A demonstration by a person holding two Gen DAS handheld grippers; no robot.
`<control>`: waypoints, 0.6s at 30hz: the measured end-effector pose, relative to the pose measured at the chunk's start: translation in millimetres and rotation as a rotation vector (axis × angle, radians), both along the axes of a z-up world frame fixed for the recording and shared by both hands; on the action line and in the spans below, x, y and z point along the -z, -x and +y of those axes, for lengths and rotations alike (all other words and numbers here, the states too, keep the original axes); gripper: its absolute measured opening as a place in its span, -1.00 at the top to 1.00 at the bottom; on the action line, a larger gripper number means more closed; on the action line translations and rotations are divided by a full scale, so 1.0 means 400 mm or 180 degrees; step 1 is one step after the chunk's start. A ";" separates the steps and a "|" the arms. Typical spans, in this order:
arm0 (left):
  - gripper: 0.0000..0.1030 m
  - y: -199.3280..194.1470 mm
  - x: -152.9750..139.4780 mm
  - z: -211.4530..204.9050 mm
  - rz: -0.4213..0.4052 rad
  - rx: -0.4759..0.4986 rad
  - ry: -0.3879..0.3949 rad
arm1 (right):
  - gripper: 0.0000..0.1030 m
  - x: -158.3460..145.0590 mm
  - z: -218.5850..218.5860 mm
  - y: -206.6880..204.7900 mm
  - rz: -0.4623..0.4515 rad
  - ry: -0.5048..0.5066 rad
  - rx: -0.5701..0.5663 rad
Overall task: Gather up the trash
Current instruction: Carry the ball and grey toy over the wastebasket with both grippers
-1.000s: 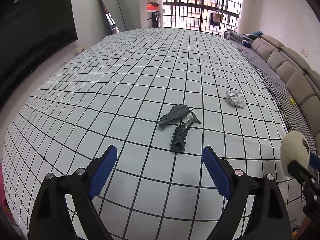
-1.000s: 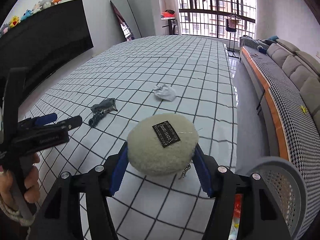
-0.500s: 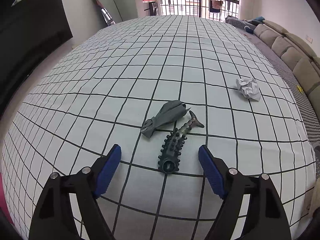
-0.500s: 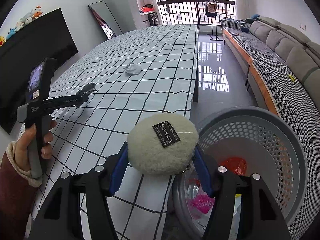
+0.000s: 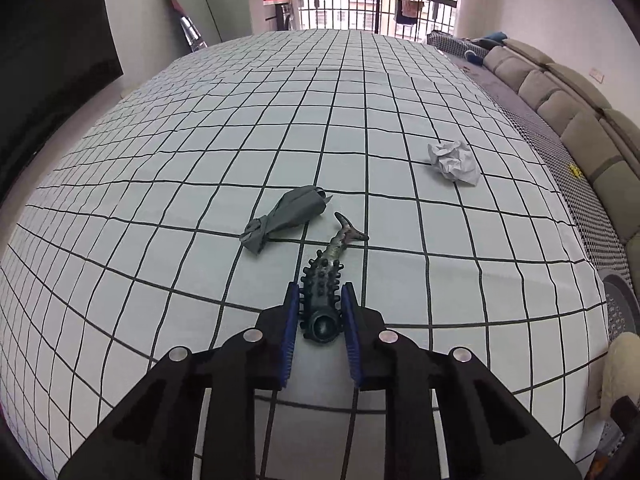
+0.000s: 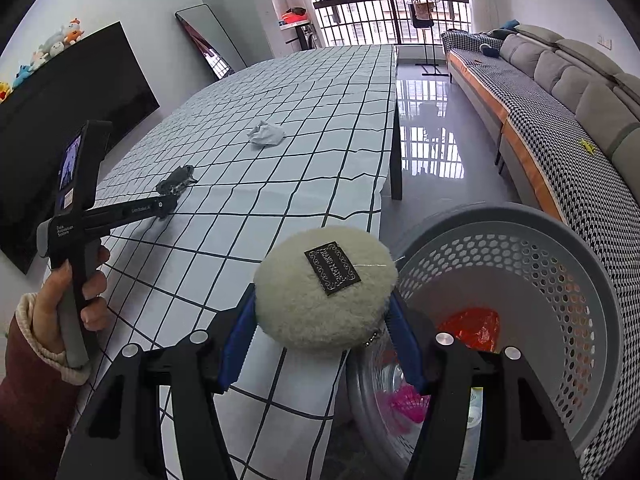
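Grid-checked tablecloth [image 5: 360,128]; left hand-held gripper [image 5: 320,300] just closed onto spiky toy [image 5: 324,280]; right [image 6: 324,320] clamps puff [image 6: 320,292].

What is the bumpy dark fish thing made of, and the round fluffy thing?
The bumpy fish toy looks like soft rubber or silicone: dark, slightly shiny, covered in moulded nubs, though the look alone can't settle which. The fluffy round pad looks like cream-coloured fleece or wool, matte and fuzzy all over, with a small black woven-looking label on it.
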State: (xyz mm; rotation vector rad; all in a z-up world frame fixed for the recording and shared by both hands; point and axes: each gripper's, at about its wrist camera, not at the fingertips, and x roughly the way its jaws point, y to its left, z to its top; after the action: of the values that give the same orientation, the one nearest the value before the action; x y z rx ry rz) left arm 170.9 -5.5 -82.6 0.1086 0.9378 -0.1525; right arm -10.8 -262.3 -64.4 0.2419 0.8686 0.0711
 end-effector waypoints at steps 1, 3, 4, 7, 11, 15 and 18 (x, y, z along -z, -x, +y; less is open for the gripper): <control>0.58 0.016 -0.004 0.002 -0.0006 -0.0013 0.0005 | -0.16 -0.001 -0.003 0.004 -0.0012 -0.0009 0.0006; 0.58 0.049 -0.018 0.006 -0.0040 -0.0043 0.0011 | -0.16 -0.004 -0.013 0.016 -0.0032 -0.0035 0.0021; 0.58 0.068 -0.029 0.005 -0.0063 -0.0050 0.0020 | -0.17 -0.006 -0.018 0.023 -0.0044 -0.0038 0.0029; 0.58 0.129 -0.057 -0.012 -0.0137 -0.0026 0.0043 | -0.16 -0.006 -0.037 0.045 -0.0062 -0.0016 0.0082; 0.58 0.205 -0.082 -0.064 -0.0173 0.0137 0.0123 | -0.16 0.006 -0.083 0.089 -0.0024 -0.0008 0.0186; 0.58 0.282 -0.108 -0.152 -0.0258 0.0374 0.0183 | -0.16 0.021 -0.148 0.135 0.0032 0.0001 0.0375; 0.58 0.333 -0.130 -0.222 -0.0314 0.0581 0.0230 | -0.16 0.022 -0.207 0.173 0.0032 0.0022 0.0556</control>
State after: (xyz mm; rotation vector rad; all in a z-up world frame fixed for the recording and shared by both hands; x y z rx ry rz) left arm 37.7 -94.1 -30.7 0.1337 0.8223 -0.3466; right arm -80.0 -345.1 -73.2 0.3109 0.8544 -0.0959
